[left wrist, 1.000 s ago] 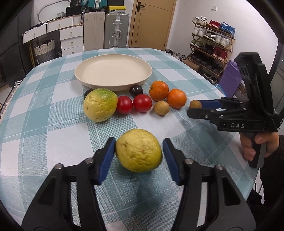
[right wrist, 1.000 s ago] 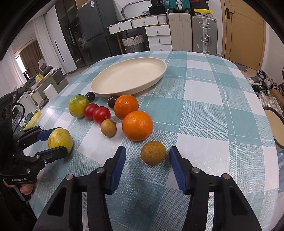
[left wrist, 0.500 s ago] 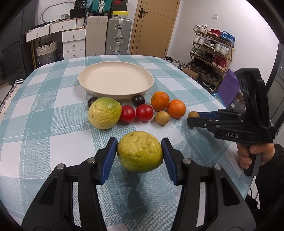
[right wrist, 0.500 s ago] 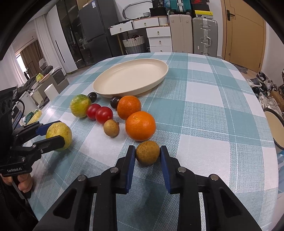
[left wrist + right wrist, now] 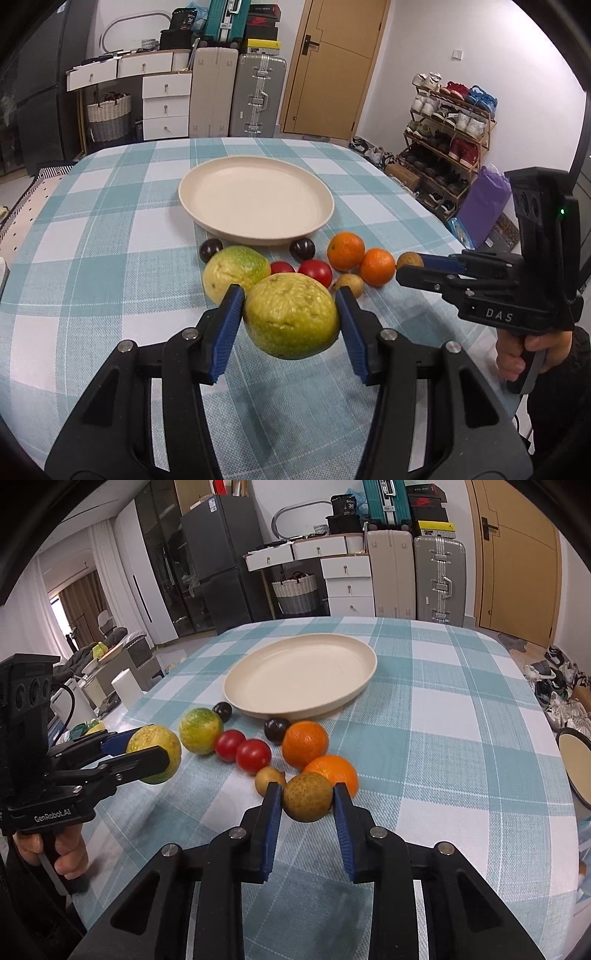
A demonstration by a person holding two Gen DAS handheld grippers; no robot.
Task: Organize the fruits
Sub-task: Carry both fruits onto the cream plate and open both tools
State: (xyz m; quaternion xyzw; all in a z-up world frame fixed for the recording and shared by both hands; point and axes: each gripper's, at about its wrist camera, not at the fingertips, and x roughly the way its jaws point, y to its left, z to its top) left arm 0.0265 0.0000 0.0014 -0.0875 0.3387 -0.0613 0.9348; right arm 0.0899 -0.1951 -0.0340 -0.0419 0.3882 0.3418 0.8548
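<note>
My left gripper (image 5: 290, 314) is shut on a large yellow-green guava (image 5: 291, 315) and holds it above the checked tablecloth; the same guava (image 5: 155, 754) shows at the left of the right wrist view. My right gripper (image 5: 307, 798) is shut on a small brown fruit (image 5: 307, 796), also lifted. A cream plate (image 5: 255, 199) lies bare behind the fruit row. On the cloth remain a second guava (image 5: 234, 271), two red tomatoes (image 5: 316, 271), two oranges (image 5: 345, 250), a small brown fruit (image 5: 349, 284) and two dark plums (image 5: 302, 249).
The round table (image 5: 92, 258) drops off at the right edge near a shoe rack (image 5: 447, 125) and a purple bag (image 5: 480, 206). Suitcases (image 5: 256, 96) and white drawers (image 5: 166, 103) stand behind the table. A hand (image 5: 66, 853) grips the left tool's handle.
The right gripper's jaws closed on the small brown fruit and raised it off the cloth. The left gripper closed onto the big guava and lifted it from the table.
</note>
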